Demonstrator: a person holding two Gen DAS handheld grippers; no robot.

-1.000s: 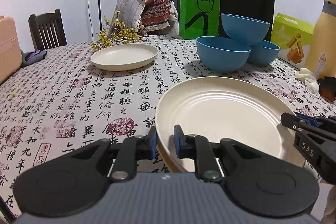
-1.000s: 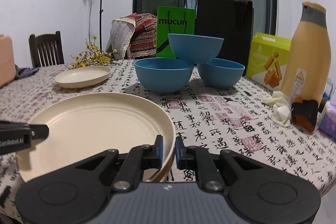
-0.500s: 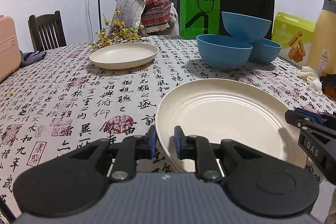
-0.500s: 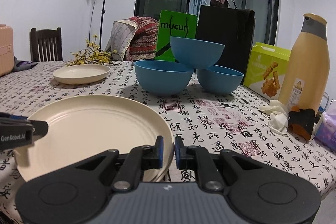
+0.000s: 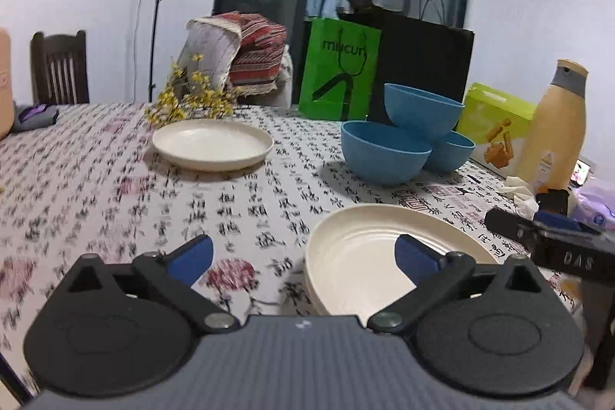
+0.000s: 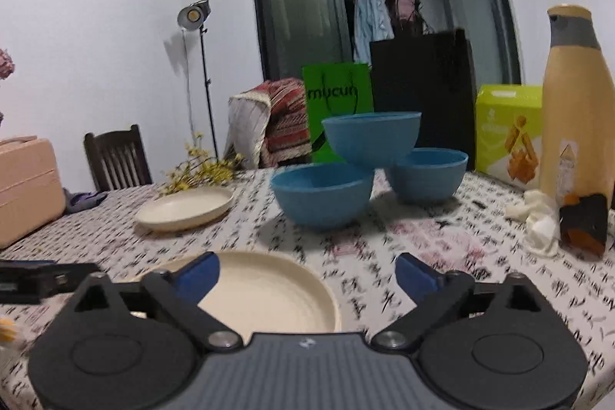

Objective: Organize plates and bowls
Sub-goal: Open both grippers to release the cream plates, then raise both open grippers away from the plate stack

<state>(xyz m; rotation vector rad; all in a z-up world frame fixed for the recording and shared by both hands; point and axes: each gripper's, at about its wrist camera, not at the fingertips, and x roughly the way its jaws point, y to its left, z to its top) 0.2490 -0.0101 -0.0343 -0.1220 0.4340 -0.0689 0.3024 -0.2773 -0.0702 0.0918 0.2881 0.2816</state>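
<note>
Large cream plate set down at the near table edge, both grippers letting go.

The large cream ribbed plate (image 5: 369, 256) lies flat on the calligraphy-print tablecloth (image 5: 96, 202), apparently on another plate. The left gripper (image 5: 303, 252) and right gripper (image 6: 307, 269) are opening wide at its opposite rims, pads clear, gripping nothing. Beyond sit a smaller cream plate (image 5: 212, 144) and three blue bowls (image 5: 403, 141), one perched across two, likely awaiting nesting.
</note>
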